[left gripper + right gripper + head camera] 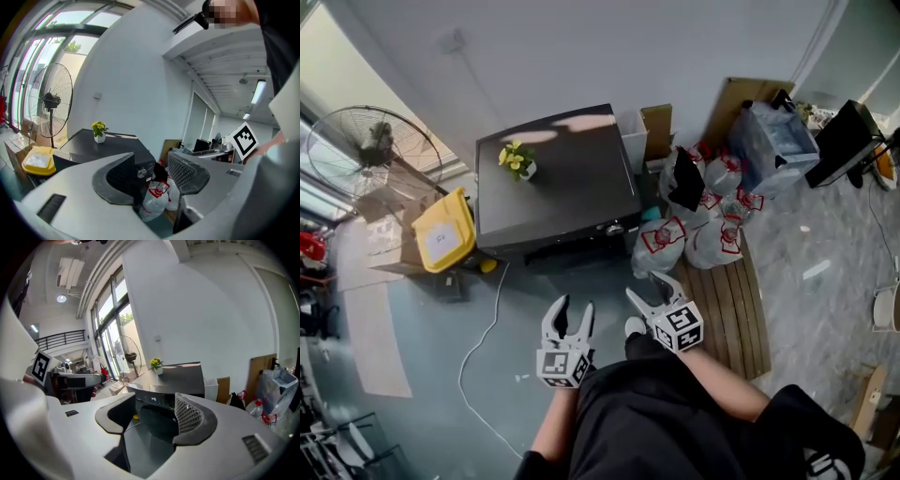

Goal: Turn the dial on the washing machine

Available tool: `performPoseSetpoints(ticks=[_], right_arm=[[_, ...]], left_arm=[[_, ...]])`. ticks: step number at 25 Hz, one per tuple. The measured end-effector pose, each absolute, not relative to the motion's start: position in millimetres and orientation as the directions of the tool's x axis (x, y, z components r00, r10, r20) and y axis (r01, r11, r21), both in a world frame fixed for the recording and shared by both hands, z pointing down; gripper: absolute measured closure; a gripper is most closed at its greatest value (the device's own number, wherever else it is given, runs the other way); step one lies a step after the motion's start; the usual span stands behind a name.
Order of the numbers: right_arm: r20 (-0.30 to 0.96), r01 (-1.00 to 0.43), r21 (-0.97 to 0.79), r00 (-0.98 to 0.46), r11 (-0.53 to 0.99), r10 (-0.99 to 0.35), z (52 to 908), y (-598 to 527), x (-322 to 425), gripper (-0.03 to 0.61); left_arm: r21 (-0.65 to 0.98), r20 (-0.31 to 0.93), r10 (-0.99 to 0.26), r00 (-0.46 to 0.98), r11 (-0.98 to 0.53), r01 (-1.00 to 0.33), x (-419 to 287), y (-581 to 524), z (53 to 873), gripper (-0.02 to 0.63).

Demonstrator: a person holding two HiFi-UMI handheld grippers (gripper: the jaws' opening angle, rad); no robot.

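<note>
The dark grey washing machine [558, 183] stands against the wall with a small silver dial [614, 229] on its front panel and a pot of yellow flowers [517, 161] on top. My left gripper [574, 309] and right gripper [648, 289] are held low in front of it, well short of it, both open and empty. The left gripper view looks past my left gripper [151, 165] at the dial [141, 173] and the washing machine [105, 145]. The right gripper view has the washing machine [185, 372] beyond my right gripper [157, 416].
A yellow bin [445, 232] and a standing fan [375, 145] are left of the machine. Several white bags with red print [694, 225] lie to its right on a wooden pallet [727, 305]. A white cable [483, 347] runs across the floor.
</note>
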State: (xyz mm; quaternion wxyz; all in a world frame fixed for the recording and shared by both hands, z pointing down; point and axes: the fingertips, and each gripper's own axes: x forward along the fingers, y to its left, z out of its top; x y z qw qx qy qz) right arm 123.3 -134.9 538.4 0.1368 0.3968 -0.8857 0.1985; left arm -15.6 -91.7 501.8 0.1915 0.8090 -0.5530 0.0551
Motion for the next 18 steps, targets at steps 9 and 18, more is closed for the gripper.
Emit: performPoseSetpoints(ticks=[9, 18], right_arm=[[0.417, -0.719, -0.269, -0.687, 0.641, -0.596, 559, -166, 116, 0.348], [0.478, -0.746, -0.251, -0.649, 0.617, -0.591, 587, -186, 105, 0.348]], left_arm=[[0.228, 0.312, -0.900, 0.304, -0.240, -0.944, -17, -102, 505, 0.411], [0.263, 0.314, -0.898, 0.307, -0.229, -0.937, -30, -102, 524, 0.411]])
